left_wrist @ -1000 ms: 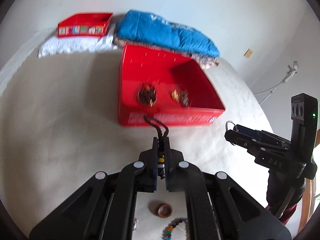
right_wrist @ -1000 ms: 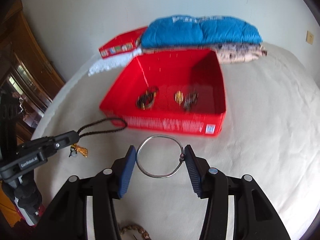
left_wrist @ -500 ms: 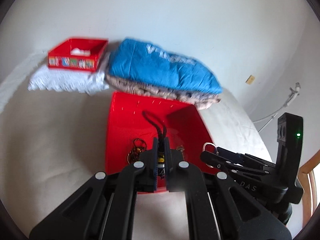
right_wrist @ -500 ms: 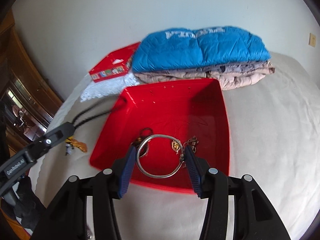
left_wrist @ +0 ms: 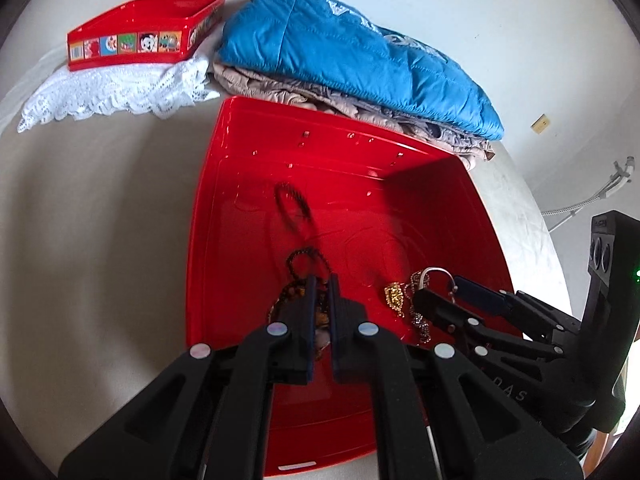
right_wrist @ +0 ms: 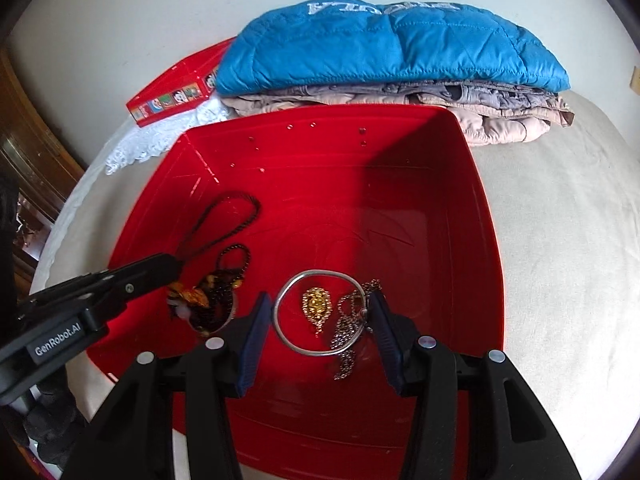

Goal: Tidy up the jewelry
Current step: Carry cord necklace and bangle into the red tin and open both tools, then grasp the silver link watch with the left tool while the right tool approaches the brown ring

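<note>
A big red box [left_wrist: 200,220] lies open below both grippers, which hang low inside it. My left gripper [left_wrist: 322,280] is shut on a black cord charm [left_wrist: 292,200]; its loop sticks out ahead and a gold tassel [right_wrist: 188,296] dangles beneath. In the right wrist view the left gripper [right_wrist: 176,264] comes in from the left above a dark beaded bracelet [right_wrist: 224,300]. My right gripper [right_wrist: 320,316] is shut on a silver bangle [right_wrist: 308,350], one pad on each side. Under the bangle lie a gold pendant [right_wrist: 318,306] and a silver chain [right_wrist: 346,336]. The right gripper [left_wrist: 440,290] also shows at the right.
Behind the box a folded blue quilted jacket [left_wrist: 352,60] lies on beige clothes [right_wrist: 500,124]. A smaller red tin [left_wrist: 144,36] sits on a white lace cloth [left_wrist: 112,92] at the back left. A wooden cabinet [right_wrist: 24,120] stands to the left.
Both grippers have moved forward and down, from in front of the red box to inside it. Each keeps its hold, the left on the cord charm and the right on the bangle.
</note>
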A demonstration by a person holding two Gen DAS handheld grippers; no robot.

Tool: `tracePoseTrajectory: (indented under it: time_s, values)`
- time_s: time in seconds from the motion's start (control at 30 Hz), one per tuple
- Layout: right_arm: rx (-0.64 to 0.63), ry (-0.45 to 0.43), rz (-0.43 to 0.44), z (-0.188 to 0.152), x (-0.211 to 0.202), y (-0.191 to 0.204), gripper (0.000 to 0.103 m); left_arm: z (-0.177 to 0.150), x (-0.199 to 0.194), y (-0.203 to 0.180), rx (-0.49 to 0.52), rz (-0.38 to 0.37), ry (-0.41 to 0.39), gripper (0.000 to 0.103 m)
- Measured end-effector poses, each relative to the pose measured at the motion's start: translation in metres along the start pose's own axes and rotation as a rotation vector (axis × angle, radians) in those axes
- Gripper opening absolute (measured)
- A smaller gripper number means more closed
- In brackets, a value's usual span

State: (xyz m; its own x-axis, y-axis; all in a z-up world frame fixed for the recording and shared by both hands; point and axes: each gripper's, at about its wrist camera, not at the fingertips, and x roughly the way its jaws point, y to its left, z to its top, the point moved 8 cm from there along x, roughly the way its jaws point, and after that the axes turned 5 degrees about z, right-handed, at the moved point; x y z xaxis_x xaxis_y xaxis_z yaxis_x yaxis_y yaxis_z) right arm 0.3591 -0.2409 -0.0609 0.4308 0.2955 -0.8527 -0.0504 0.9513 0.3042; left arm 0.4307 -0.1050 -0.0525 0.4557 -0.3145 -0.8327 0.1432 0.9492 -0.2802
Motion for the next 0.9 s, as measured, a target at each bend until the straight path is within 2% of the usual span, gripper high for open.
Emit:
tracePoseTrajectory:
  time_s: [0.2, 0.3, 0.37, 0.47, 0.6, 0.77, 0.9]
  values:
    - [-0.005, -0.04, 0.017, 0.002, -0.017, 0.003, 0.051, -0.002, -0.01, 0.0, 0.003, -0.01, -0.018, 0.007]
    - [0.003, -0.055, 0.023, 0.003, -0.028, 0.002, 0.052, -0.002, -0.018, 0.0, 0.006, 0.007, -0.041, 0.023]
    - [0.01, -0.08, 0.016, 0.003, -0.038, 0.0, 0.057, -0.001, -0.028, 0.003, 0.011, 0.04, -0.078, 0.037]
    - [0.018, -0.12, -0.003, 0.004, -0.053, -0.004, 0.065, 0.0, -0.042, 0.005, 0.012, 0.067, -0.123, 0.047]
    - [0.024, -0.148, -0.018, 0.004, -0.067, -0.007, 0.067, 0.001, -0.058, 0.009, 0.008, 0.089, -0.159, 0.05]
    - [0.031, -0.165, -0.051, -0.004, -0.081, -0.014, 0.076, -0.006, -0.078, 0.019, -0.004, 0.132, -0.193, 0.068]
    - [0.032, -0.172, -0.069, -0.014, -0.091, -0.016, 0.082, -0.015, -0.093, 0.026, -0.015, 0.147, -0.204, 0.072]
